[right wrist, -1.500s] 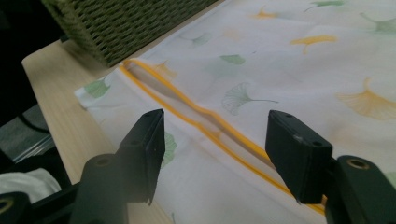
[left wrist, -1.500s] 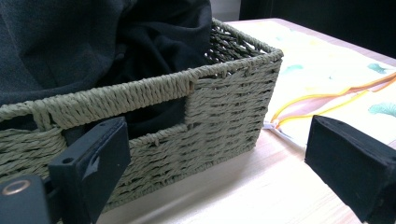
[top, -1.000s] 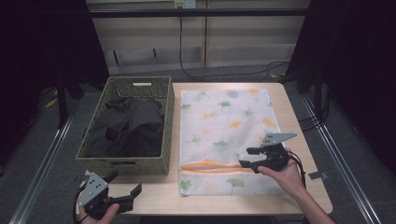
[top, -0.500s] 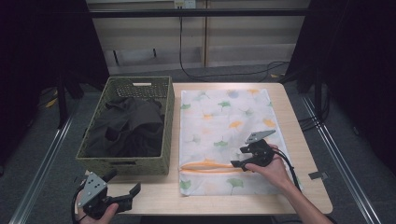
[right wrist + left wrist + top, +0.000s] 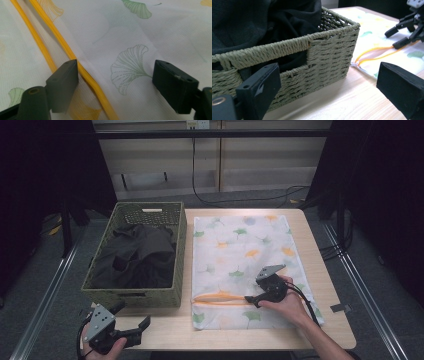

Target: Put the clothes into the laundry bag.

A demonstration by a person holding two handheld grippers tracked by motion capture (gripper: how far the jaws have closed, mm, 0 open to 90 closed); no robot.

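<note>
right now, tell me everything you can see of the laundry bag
The laundry bag is a thin white mesh sack printed with green, orange and blue leaves. It lies flat on the table beside the basket. An orange-edged opening gapes near its front end, where the open right gripper hovers, one jaw at the trim.

Basket (image 5: 332, 57) cut off by left and top edges in left claw view; its floor hidden under dark clothing (image 5: 135, 257). Orange trim (image 5: 65, 47) cut off at top and bottom edges beside right claw (image 5: 113, 82). Bag (image 5: 250, 270) contents beneath right claw not discernible. Left claw (image 5: 131, 322) partly cut by bottom edge.
</note>
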